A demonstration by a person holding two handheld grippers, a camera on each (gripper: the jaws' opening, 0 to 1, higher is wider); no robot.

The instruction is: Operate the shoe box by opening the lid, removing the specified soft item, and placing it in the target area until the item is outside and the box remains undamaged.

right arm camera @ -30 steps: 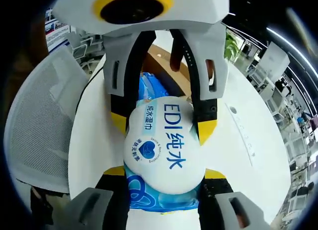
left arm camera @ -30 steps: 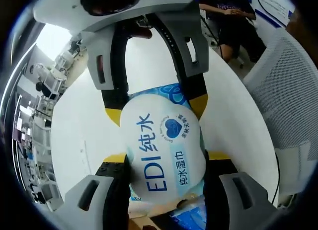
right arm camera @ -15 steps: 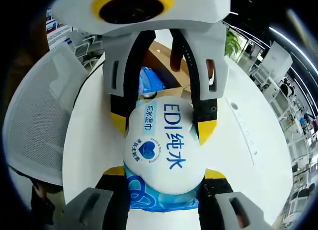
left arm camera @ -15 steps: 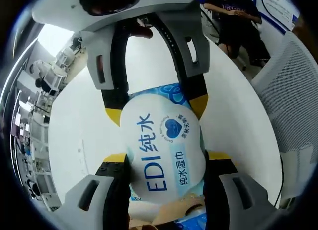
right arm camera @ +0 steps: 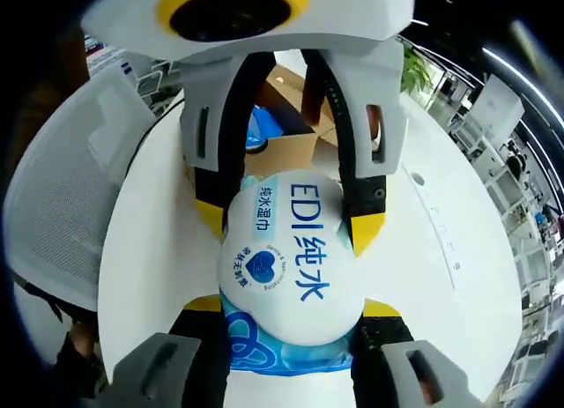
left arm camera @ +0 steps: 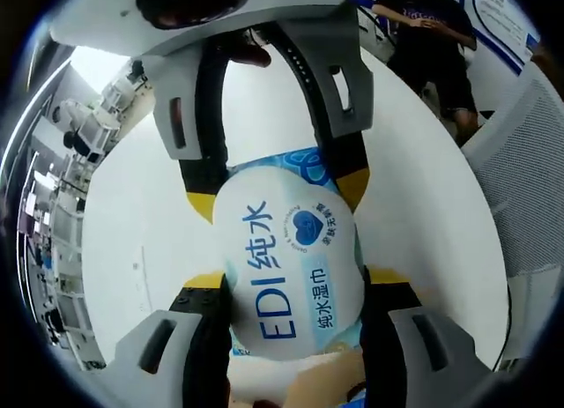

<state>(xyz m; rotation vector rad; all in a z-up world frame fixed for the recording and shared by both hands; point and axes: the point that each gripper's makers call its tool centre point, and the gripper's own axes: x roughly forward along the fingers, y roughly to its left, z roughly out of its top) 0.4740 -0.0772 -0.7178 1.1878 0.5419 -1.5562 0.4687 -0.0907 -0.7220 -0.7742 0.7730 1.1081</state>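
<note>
In the left gripper view, the left tongs [left arm camera: 285, 280] rise from the bottom of the frame with their jaws pressed against both sides of a wet wipe pack [left arm camera: 291, 267], which sits at the centre of the frame between the yellow-tipped fingers. The pack is white with blue print reading "EDI" and a blue heart mark. From the top of the same frame the right tongs [left arm camera: 275, 195] reach down and grip the far end of the pack, so it is held from both ends, above the white table [left arm camera: 141, 214]. At the upper right a seated person [left arm camera: 427, 38] in dark clothes is beside the table, and a white mesh chair [left arm camera: 529, 161] stands at the right edge. A tan shape at the bottom centre is too blurred to identify.

In the right gripper view, the right tongs [right arm camera: 291, 307] close on the pack [right arm camera: 286, 258] at the frame's centre, and the left tongs [right arm camera: 289, 227] clamp it from the top. Behind them, upper centre, a brown cardboard shoe box [right arm camera: 295, 144] rests on the table [right arm camera: 441, 276] with something blue [right arm camera: 256, 126] inside, possibly another pack. The pack itself is outside the box. A mesh chair [right arm camera: 62, 196] fills the left side.
</note>
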